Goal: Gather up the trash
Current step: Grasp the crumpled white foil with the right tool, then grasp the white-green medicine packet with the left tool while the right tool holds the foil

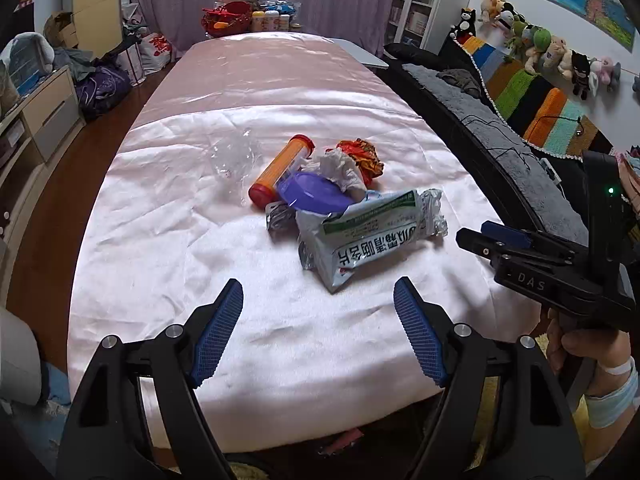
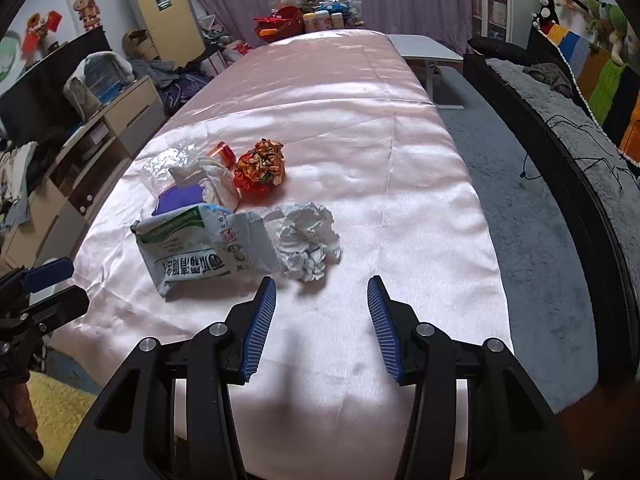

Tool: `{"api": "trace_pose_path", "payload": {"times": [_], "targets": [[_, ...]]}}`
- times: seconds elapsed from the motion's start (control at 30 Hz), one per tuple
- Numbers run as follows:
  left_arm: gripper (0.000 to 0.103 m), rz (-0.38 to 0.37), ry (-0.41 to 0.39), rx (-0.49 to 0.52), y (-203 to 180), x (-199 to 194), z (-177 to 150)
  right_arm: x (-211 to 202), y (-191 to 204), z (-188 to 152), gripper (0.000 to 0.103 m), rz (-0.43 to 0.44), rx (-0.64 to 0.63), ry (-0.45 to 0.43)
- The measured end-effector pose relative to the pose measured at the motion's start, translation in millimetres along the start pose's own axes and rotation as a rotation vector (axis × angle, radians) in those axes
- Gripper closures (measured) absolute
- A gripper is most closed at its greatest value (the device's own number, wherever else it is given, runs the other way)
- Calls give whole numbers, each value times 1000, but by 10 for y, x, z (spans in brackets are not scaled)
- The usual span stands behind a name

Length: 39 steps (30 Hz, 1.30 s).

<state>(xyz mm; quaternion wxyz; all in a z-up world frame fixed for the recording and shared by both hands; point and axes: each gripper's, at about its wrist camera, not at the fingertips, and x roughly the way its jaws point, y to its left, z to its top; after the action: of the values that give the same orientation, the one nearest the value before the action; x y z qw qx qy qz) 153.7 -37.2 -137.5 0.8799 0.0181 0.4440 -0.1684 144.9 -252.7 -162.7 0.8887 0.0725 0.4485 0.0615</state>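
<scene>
A small heap of trash lies near the middle of the long surface (image 1: pixel 180 208), which is draped in a shiny pale pink cloth.

Nearest the grippers is a crinkled silver-grey packet (image 1: pixel 360 236) with a green band and large printed characters, lying flat and partly torn open at one end. Touching its right end, in the right wrist view, is a ball of crumpled white paper (image 2: pixel 306 240). Behind the packet sits a round purple lid (image 1: pixel 312 193), partly tucked under a wad of white tissue (image 1: pixel 340 168). An orange tube with red caps (image 1: pixel 282 170) lies on its side just left of the lid, tilted away from the camera. A crushed orange-and-red foil wrapper (image 2: pixel 260 166) rests beside the tissue on the far side, and a piece of clear crumpled plastic (image 1: pixel 234 158) lies left of the tube.

The left gripper (image 1: pixel 318 322) hovers over the near end of the surface with its blue-padded fingers spread wide, holding nothing. The right gripper (image 2: pixel 322 320) hangs just short of the crumpled paper, its fingers likewise released and empty.

At the far end of the surface stands a cluster of bottles and a red basket (image 1: pixel 224 20).
</scene>
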Motion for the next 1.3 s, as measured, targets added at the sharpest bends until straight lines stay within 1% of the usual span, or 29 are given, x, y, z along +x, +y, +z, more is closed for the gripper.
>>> {"api": "trace_pose_path", "payload": {"times": [0.2, 0.3, 0.4, 0.53, 0.67, 0.7, 0.73, 0.77, 0.8, 0.83, 0.87, 1.03, 1.1, 1.2, 1.3], "targets": [[30, 10, 26, 16, -6, 242, 196, 145, -67, 100, 54, 0, 14, 14], [30, 7, 43, 20, 9, 356, 260, 199, -96, 138, 54, 22, 32, 18], [30, -5, 59, 25, 34, 466, 296, 246, -89, 205, 56, 43, 34, 16], [30, -33, 80, 27, 57, 614, 335, 370, -56, 291, 57, 39, 23, 26], [30, -52, 94, 33, 45, 718, 357, 542, -39, 311, 58, 50, 11, 66], [33, -55, 97, 36, 39, 736, 358, 545, -16, 312, 58, 43, -3, 56], [38, -60, 102, 40, 28, 752, 359, 548, 5, 315, 58, 38, -15, 56], [41, -64, 106, 44, 27, 764, 358, 552, 15, 320, 61, 45, -16, 57], [45, -69, 110, 48, 20, 773, 354, 556, 24, 325, 71, 52, -19, 59], [50, -68, 113, 52, 6, 779, 351, 567, 29, 333, 77, 54, -26, 61], [52, -67, 114, 57, -4, 777, 342, 570, 43, 334, 79, 53, -34, 61], [70, -76, 114, 76, -38, 733, 288, 563, 77, 323, 84, 52, -54, 53], [72, -89, 116, 77, -51, 707, 257, 554, 80, 313, 85, 51, -58, 54], [72, -104, 115, 83, -94, 664, 196, 546, 93, 290, 85, 49, -61, 59], [69, -107, 129, 90, -133, 671, 138, 534, 152, 256, 85, 61, -69, 66]]}}
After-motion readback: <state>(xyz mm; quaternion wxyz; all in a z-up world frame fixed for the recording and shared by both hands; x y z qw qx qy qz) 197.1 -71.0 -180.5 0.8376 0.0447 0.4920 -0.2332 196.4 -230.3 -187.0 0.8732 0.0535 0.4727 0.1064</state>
